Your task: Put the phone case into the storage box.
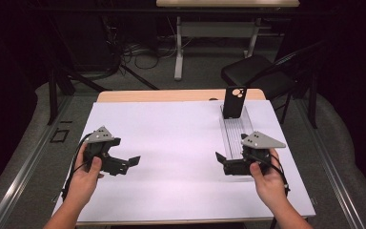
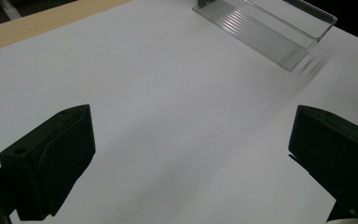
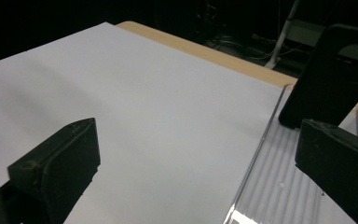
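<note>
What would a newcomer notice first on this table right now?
Probably the black phone case standing upright at the far end of the clear ribbed tray, on the right of the white sheet. Next, the two black grippers near the front edge: the left gripper over bare sheet, the right gripper at the tray's near end, both with jaws open and nothing between them.

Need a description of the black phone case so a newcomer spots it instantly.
Start at the white sheet covering the table; on its far right lies a clear ribbed plastic tray. At the tray's far end stands the black phone case, upright. Its round camera cutouts near the top set it apart from the black grippers nearer the person.
</note>
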Tool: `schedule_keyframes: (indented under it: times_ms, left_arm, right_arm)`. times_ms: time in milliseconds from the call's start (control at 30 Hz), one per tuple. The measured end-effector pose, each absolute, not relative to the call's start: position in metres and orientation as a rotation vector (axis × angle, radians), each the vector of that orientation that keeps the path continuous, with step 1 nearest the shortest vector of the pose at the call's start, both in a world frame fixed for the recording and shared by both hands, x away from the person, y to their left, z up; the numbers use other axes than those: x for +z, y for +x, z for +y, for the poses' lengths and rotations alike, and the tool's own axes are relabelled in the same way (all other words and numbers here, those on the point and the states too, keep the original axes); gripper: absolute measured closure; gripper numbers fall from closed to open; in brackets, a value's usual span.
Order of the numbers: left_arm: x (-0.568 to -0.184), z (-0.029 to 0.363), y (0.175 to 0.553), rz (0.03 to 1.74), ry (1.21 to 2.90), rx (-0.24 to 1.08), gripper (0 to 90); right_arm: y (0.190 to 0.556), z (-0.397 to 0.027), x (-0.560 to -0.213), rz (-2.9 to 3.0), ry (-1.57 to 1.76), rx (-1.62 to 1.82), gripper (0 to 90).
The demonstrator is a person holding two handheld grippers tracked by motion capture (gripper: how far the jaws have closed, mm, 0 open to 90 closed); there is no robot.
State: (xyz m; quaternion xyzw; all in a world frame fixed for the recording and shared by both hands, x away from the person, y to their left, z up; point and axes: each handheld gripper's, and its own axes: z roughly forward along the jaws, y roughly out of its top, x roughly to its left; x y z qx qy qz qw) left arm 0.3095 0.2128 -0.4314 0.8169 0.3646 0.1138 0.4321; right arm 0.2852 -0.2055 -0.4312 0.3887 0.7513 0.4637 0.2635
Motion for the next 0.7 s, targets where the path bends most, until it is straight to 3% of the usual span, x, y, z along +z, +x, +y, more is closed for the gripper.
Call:
schedule_keyframes:
  times_ms: [700]
  left_arm:
    - [-0.476, 0.234, 0.271, 0.865, 1.968, 0.304, 0.7]
  right_arm:
    - [0.238, -0.187, -0.485, 2.023, 1.005, 1.266, 0.0]
